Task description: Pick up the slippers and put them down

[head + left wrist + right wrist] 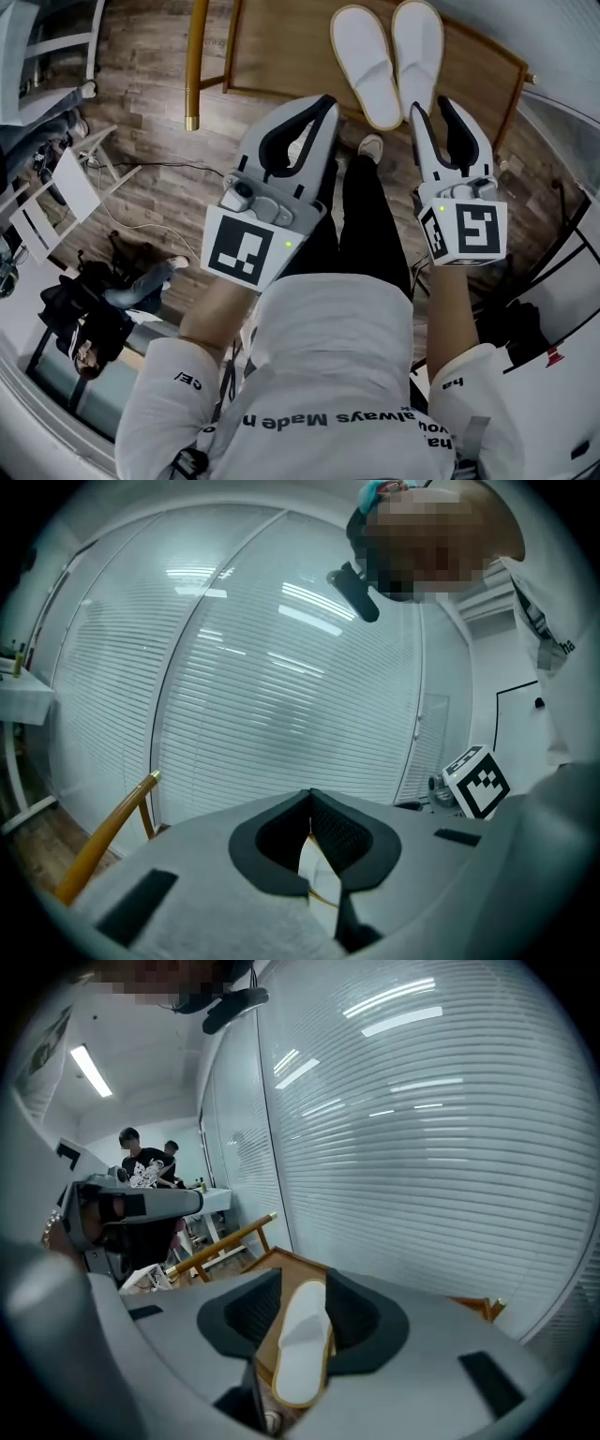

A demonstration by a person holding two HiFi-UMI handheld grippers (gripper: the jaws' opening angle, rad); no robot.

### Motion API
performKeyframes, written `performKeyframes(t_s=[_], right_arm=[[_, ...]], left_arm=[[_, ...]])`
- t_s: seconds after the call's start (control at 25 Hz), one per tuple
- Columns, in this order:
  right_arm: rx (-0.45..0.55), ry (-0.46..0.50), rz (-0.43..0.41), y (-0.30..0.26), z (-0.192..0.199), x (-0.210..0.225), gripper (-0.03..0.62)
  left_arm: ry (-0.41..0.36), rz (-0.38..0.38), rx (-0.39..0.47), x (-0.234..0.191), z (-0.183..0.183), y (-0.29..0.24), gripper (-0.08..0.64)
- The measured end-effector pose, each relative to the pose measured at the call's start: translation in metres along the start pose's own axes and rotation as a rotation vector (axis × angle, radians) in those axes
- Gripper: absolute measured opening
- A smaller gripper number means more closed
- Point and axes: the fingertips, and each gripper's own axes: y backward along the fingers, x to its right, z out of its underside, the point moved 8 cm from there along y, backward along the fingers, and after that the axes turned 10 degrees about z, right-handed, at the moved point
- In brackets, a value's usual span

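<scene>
White T-shirt (pixel 328 356) fabric fills the lower head view. Print across its chest reads, upside down, "always Made"; the remaining letters are cut off or folded under. Short print on each sleeve is too partial to read.

Both bare forearms extend forward from the torso, side by side. Each hand is covered by its gripper's marker cube, which carries a black-and-white square pattern and no readable text.

Left gripper (pixel 323 111): pointed forward and slightly down, jaw tips touching each other, nothing clamped.

Right gripper (pixel 434 112): pointed forward and down, jaws standing apart, pads pressing on nothing.

Two white slippers (pixel 366 70) lie just beside each other on a low wooden platform (pixel 272 56) ahead of both grippers.

Head view: the right gripper's jaws cover the near end of the right-hand slipper.

Right gripper view: one slipper shows in the gap between the jaws, lying beyond them on the platform.

Left gripper view: only a narrow white sliver shows through the opening below the closed tips; which slipper it is cannot be told.
</scene>
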Motion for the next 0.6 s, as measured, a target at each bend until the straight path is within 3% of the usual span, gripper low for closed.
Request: performKeyframes(t_s=[0.6], right_arm=[[-0.164,-0.027,0.062,-0.084,0.099,0.005,0.183]], left_arm=[[0.005,0.006,-0.051,-0.027,0.091,-0.031,0.011]])
